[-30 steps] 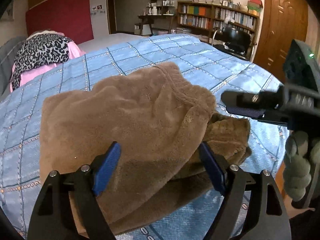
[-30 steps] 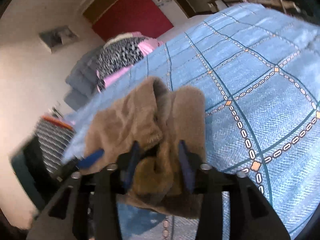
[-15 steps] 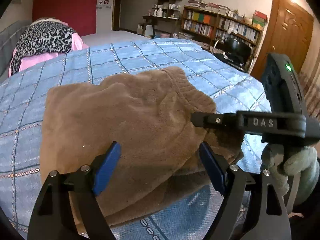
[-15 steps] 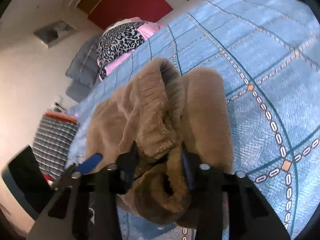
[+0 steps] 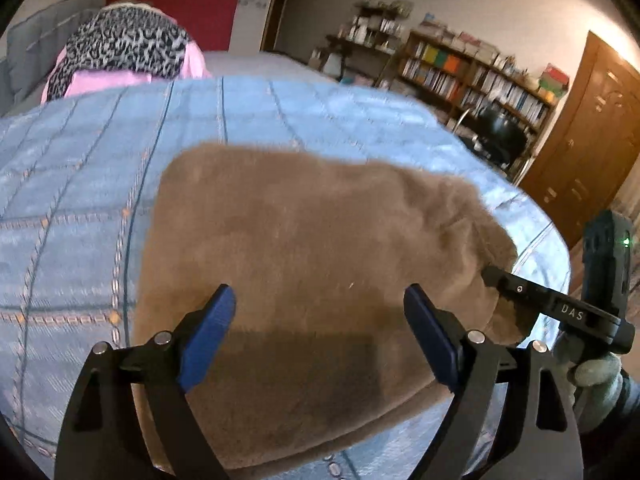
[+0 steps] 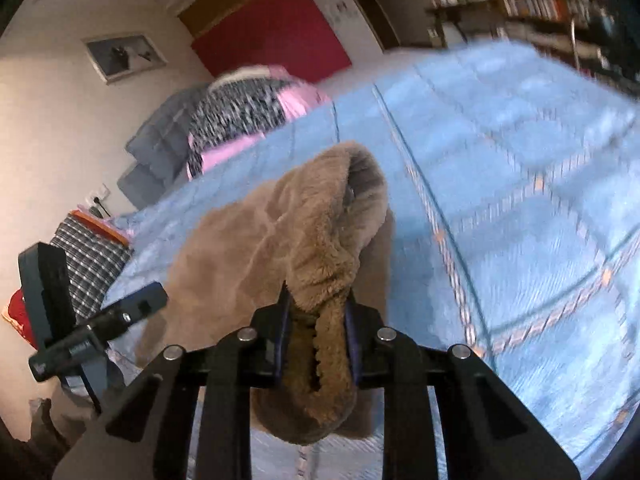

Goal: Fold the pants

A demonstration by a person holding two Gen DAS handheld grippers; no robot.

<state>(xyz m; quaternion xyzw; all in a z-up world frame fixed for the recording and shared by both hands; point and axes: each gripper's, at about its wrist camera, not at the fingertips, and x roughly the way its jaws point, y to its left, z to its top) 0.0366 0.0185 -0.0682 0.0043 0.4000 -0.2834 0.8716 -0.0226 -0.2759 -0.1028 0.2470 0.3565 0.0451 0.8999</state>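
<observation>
Brown fleece pants [image 5: 312,248] lie folded on the blue quilted bed [image 5: 80,184]. My left gripper [image 5: 320,320] is open and empty, hovering just above the near edge of the pants. My right gripper [image 6: 316,320] is shut on a bunched thick edge of the pants [image 6: 320,248] and lifts it off the quilt [image 6: 520,200]. The right gripper also shows in the left wrist view [image 5: 504,280] at the right end of the pants. The left gripper shows at the left of the right wrist view [image 6: 136,308].
A pile of leopard-print and pink clothes [image 5: 124,56] lies at the far end of the bed. Bookshelves [image 5: 472,72], a black chair [image 5: 500,136] and a wooden door [image 5: 592,132] stand beyond the bed's right side. A plaid bundle [image 6: 88,260] sits left of the bed.
My right gripper has closed on the bunched edge of the pants and pulled it toward the right. The left gripper stays open and has moved lower over the pants.
</observation>
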